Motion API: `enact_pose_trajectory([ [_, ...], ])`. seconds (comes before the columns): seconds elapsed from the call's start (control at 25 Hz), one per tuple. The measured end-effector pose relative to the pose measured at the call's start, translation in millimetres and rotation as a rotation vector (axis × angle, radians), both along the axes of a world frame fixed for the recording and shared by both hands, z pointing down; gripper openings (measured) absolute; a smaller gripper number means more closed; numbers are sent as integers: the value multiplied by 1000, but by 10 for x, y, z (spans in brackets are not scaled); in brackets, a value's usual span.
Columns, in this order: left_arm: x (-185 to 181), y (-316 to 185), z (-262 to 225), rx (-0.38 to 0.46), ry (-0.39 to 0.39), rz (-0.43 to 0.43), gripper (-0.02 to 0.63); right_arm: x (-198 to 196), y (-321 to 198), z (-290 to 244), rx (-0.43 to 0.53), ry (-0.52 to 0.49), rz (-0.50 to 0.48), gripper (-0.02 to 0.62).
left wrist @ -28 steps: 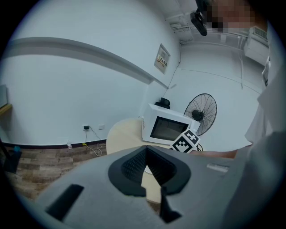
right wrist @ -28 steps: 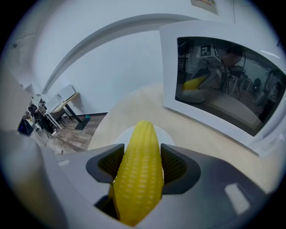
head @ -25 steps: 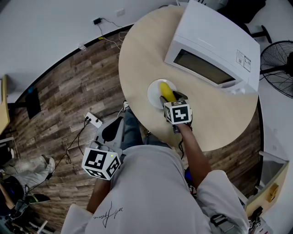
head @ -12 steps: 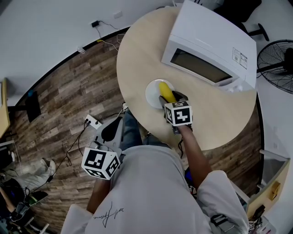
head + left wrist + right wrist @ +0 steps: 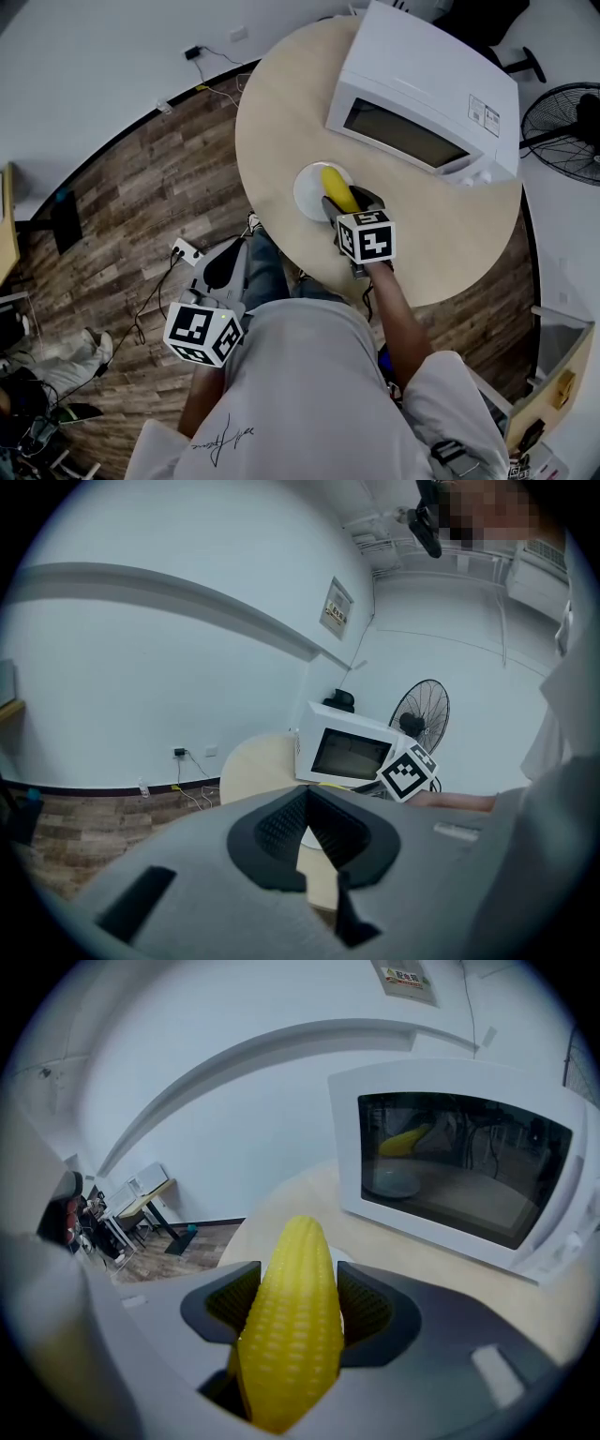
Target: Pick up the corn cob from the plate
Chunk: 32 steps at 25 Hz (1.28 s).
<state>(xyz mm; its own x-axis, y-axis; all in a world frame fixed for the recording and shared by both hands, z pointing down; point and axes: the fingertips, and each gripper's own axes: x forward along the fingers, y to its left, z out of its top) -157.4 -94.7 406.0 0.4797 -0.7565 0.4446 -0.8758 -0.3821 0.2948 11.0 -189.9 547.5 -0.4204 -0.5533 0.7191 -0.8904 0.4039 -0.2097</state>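
Corn cob (image 5: 286, 1326) lengthwise in right gripper (image 5: 298, 1302), tip pointing forward

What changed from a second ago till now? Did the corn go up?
Nearly nothing moved. The right gripper stays shut on the yellow corn cob at the round white plate, and no lift shows yet. The left gripper stays shut and empty, low beside the person. Only the whole head view slid slightly.
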Motion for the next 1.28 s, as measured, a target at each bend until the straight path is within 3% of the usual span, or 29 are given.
enact_pose_trajectory([
  [1.28,246,90,-121,51,8,6,-3,235,229,-885,163,-149,38,268],
])
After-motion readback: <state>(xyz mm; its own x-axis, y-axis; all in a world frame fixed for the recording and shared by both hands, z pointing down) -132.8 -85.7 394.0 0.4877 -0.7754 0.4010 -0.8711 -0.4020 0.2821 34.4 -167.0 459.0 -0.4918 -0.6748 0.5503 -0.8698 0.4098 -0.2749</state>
